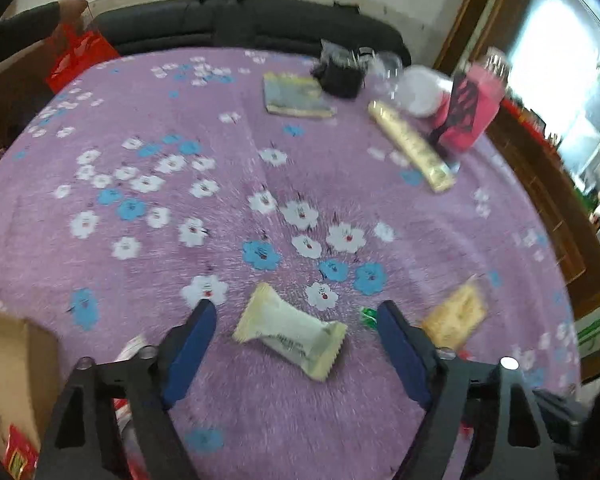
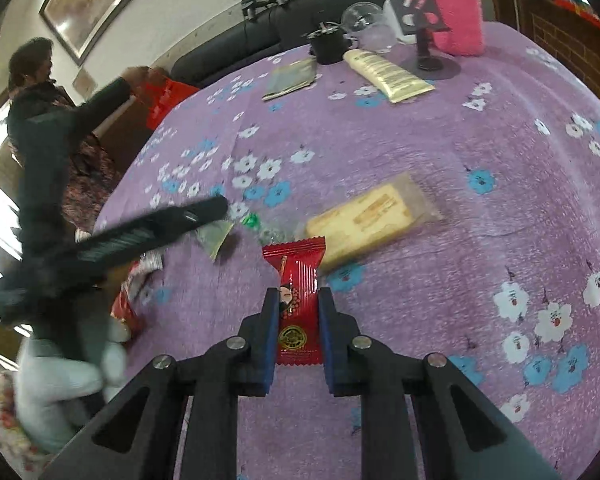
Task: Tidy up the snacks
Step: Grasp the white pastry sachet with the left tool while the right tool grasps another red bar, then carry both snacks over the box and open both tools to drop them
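Right tool (image 2: 299, 304): clenched on the red snack packet (image 2: 296, 300), blue pads against its two long edges, about mid-length. Packet's crimped far end sticks out past the fingertips, near end lies back between the fingers. I cannot tell whether it is lifted clear of the purple floral cloth (image 2: 440, 152) or resting on it.

Left tool (image 1: 296, 322): released, fingers wide apart, hovering with the pale cream snack packet (image 1: 290, 330) lying between them on the cloth, skewed to the finger line. No contact visible. Frame is motion-blurred.

Other snacks: a clear-wrapped biscuit bar (image 2: 374, 216) lies just beyond the red packet, close enough that their ends look to overlap. A small green-wrapped sweet (image 2: 251, 220) sits beside it. Cardboard box (image 1: 10, 376) at the left edge of the left view, red wrappers showing near it; likely the collecting place, though I judge that only from the task.

Handling estimate: all packets light, pillow-type foil or film, slippery and crushable. Contents of the cream one probably soft or brittle. Best hold is across the narrow waist of the body, not the crimped ends, which would fold and slip. Left tool wants some rotation to square up on the cream packet before closing, with gentle pressure.
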Tool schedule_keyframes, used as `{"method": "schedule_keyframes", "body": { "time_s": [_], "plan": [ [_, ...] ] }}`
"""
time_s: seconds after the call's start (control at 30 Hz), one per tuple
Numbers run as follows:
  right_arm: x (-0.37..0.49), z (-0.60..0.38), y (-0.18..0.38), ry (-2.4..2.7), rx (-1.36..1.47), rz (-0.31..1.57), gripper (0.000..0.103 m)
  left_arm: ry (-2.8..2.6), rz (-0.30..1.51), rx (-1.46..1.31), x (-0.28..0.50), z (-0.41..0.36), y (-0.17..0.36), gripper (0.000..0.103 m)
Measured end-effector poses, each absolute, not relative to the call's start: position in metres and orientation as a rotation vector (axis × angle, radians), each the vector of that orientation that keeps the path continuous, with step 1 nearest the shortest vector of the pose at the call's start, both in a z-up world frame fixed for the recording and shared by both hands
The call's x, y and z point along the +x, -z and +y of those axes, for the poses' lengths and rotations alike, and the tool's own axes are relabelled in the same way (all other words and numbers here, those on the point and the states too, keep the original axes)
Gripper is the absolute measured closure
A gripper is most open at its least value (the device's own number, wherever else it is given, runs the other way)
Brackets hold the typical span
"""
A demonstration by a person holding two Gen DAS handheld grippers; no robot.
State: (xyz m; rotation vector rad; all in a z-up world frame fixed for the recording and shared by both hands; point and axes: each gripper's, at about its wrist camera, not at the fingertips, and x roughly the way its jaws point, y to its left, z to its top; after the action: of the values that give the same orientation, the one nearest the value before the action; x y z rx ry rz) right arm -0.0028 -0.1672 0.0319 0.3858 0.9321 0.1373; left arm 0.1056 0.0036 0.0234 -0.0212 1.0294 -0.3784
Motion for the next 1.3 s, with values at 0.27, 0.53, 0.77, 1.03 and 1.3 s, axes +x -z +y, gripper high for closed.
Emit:
{"method": "schedule_keyframes", "body": {
  "time_s": [0.27, 0.53, 0.77, 1.03, 1.3],
  "plan": [
    [-0.001, -0.175, -0.035, -0.129, 0.412, 0.915, 0.086, 0.425, 0.999, 0.142, 0.073, -0.008, -0.019, 0.056],
    [-0.001, -0.17, -0.035, -0.149, 0.406, 0.895, 0.086, 0.465, 0.936, 0.077, 0.037, 0.012, -0.044, 0.057],
    [-0.005, -0.162, -0.04, -0.185, 0.386, 0.856, 0.085, 0.44, 0.842, -0.063, -0.012, 0.068, -0.084, 0.057],
    [-0.018, -0.133, -0.048, -0.234, 0.303, 0.784, 0.085, 0.174, 0.783, -0.154, -0.058, 0.175, -0.086, 0.057],
    [-0.038, -0.058, -0.062, -0.347, 0.205, 0.81, 0.085, 0.037, 0.781, -0.308, -0.093, 0.268, -0.068, 0.057]
  ]
}}
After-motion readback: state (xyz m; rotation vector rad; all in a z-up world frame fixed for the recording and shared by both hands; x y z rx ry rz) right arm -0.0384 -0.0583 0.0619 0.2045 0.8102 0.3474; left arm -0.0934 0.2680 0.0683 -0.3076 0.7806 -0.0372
